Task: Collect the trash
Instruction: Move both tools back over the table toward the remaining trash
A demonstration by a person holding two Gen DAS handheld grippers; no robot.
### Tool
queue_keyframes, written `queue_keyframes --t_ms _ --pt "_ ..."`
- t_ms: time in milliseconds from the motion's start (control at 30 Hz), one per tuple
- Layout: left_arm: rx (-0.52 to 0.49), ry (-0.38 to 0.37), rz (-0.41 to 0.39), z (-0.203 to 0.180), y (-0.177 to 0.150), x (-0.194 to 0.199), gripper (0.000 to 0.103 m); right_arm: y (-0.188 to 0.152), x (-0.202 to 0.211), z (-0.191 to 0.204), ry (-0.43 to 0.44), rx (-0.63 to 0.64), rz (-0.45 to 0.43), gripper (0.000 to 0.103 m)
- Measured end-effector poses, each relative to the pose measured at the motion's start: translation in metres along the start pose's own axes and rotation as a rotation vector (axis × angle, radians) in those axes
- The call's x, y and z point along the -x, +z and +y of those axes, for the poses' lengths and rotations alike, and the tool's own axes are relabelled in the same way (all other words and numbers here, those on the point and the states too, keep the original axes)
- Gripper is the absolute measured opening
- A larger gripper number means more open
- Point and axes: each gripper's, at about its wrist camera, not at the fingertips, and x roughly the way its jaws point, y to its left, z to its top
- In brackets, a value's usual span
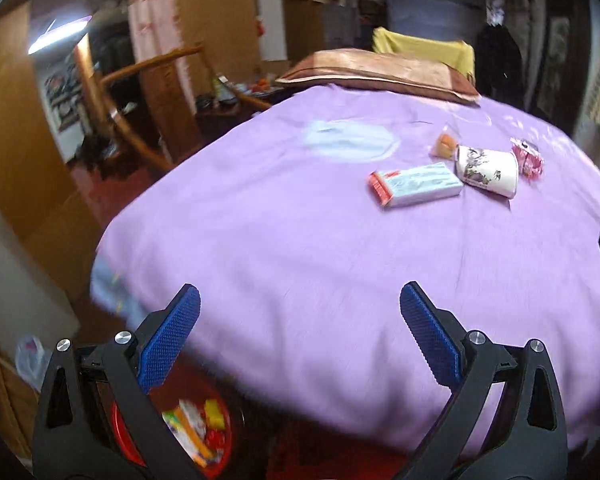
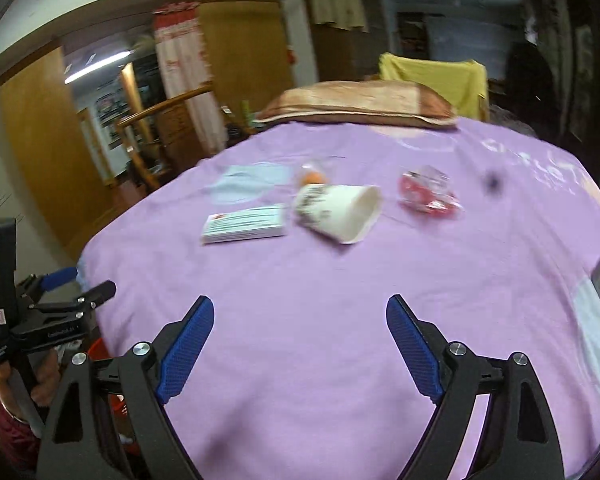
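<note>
On the purple bedspread (image 1: 300, 240) lie a flat white-and-red box (image 1: 416, 186), a paper cup (image 1: 488, 172) on its side, a small orange packet (image 1: 446, 144) and a red-and-clear wrapper (image 1: 529, 158). The right wrist view shows the same box (image 2: 244, 230), cup (image 2: 340, 212), orange packet (image 2: 315, 176) and wrapper (image 2: 426, 192). My left gripper (image 1: 300, 312) is open and empty over the bed's near edge. My right gripper (image 2: 300, 320) is open and empty, well short of the trash. A red bin (image 1: 188, 432) holding wrappers stands on the floor below the left gripper.
A brown pillow (image 1: 380, 74) and a yellow cloth (image 1: 424, 50) lie at the head of the bed. A wooden chair (image 1: 140, 92) and wooden doors (image 1: 16, 140) stand to the left. A plastic bag (image 1: 30, 360) lies on the floor. The left gripper's body (image 2: 40, 320) shows at the right view's left edge.
</note>
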Motion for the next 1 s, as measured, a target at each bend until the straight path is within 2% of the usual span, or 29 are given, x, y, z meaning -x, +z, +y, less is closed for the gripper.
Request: queue_keyframes --t_ms 267,400,600,733,867,1000 --pt "-0.173 -0.030 0.002 -0.063 0.054 -0.055 0.096 0.002 -0.023 -0.045 -0.042 -0.079 0.026 0.087" --pt "-0.259 -0.084 0.020 -0.084 0.071 -0.078 0.096 0.000 -0.032 -0.059 -0.025 -0.126 0.044 0.087" --pt "-0.391 -0.184 0.109 -0.106 0.088 -0.121 0.096 -0.002 -0.036 -0.065 0.016 -0.165 0.078 0.087" --pt "-0.410 -0.196 0.171 -0.113 0.091 -0.141 0.096 -0.002 -0.036 -0.060 0.016 -0.149 0.081 0.088" --pt "-0.374 -0.192 0.219 -0.112 0.086 -0.146 0.096 -0.002 -0.034 -0.058 0.013 -0.139 0.073 0.088" --pt "-0.320 -0.301 0.293 -0.113 0.074 -0.131 0.096 -0.003 -0.031 -0.059 0.017 -0.144 0.066 0.088"
